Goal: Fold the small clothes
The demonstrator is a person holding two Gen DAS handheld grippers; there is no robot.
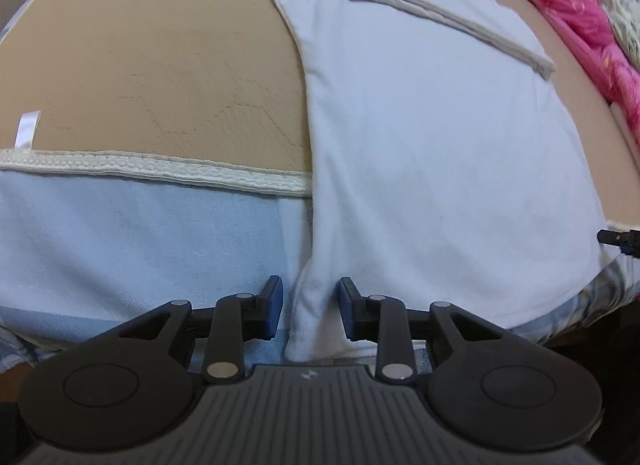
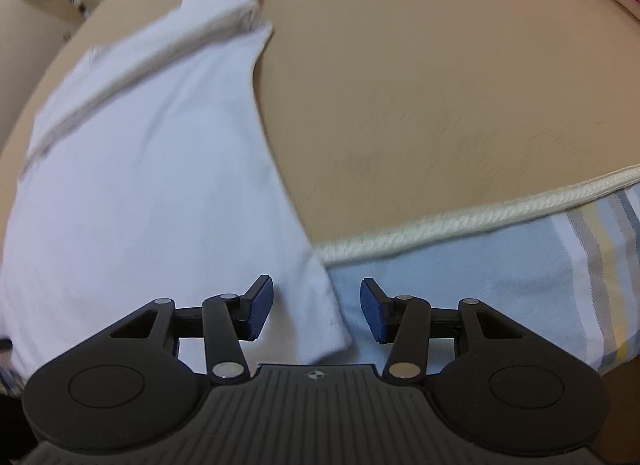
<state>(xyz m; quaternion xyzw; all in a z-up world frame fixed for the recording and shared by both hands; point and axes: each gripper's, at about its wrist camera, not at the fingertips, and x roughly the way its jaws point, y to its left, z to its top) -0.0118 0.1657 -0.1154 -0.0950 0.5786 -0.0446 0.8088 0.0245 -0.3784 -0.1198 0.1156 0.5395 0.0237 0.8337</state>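
Both claws gape at the white garment's (image 1: 440,137) near hem on the bed (image 1: 160,65): left claw (image 1: 310,307) straddles one corner, right claw (image 2: 316,311) the other. Pinch together, lift evenly.

White garment (image 1: 432,153) flat on tan mattress (image 1: 160,65), near hem draped over its edge.

Left gripper (image 1: 310,309) parted; right gripper (image 2: 316,309) parted wider
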